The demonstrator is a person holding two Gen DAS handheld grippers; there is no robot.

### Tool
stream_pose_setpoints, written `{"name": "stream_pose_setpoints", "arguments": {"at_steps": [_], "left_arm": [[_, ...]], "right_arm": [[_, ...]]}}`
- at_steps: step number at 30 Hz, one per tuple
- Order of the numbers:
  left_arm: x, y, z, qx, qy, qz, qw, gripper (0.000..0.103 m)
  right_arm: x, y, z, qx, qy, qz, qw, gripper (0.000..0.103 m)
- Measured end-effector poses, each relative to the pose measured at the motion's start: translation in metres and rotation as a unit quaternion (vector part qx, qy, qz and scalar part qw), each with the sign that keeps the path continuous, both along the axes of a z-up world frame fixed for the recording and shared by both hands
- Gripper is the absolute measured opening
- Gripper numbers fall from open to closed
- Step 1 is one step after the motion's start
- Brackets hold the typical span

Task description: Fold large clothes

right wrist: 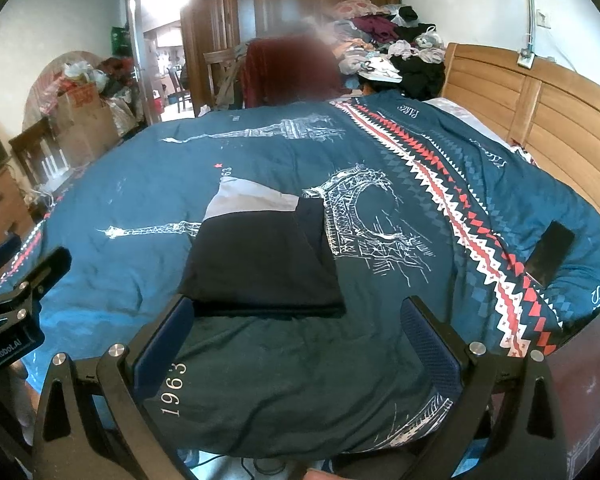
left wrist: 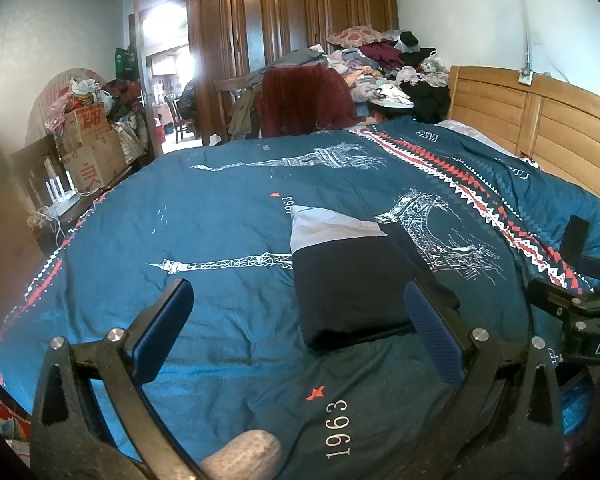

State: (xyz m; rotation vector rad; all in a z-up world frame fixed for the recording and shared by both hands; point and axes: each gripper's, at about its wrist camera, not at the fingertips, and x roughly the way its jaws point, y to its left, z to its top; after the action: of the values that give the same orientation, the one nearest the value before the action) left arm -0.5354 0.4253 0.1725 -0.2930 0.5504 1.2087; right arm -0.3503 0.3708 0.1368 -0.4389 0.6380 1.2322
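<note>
Item: folded dark garment w/ pale panel, on bed quilt, 12 o'clock of both tongs. Left tongs & right tongs: wide open, empty. Risk: a low grab pinches quilt w/ cloth, dragging the fold apart.

Folded garment lies on the bedspread; clothes pile behind the bed.

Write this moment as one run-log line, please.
folded dark garment flat on bedspread | left gripper open, empty | right gripper open, empty
</note>
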Motion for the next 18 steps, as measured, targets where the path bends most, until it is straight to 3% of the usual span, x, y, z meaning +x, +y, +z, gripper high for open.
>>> {"name": "stream_pose_setpoints", "arguments": {"at_steps": [18], "left_arm": [[-0.0004,-0.0002,-0.0002,0.000,0.000,0.000,1.0000,0.103]], "right_arm": [[-0.0051,0.0024,0.0021,0.000,0.001,0.002,1.000,0.103]]}}
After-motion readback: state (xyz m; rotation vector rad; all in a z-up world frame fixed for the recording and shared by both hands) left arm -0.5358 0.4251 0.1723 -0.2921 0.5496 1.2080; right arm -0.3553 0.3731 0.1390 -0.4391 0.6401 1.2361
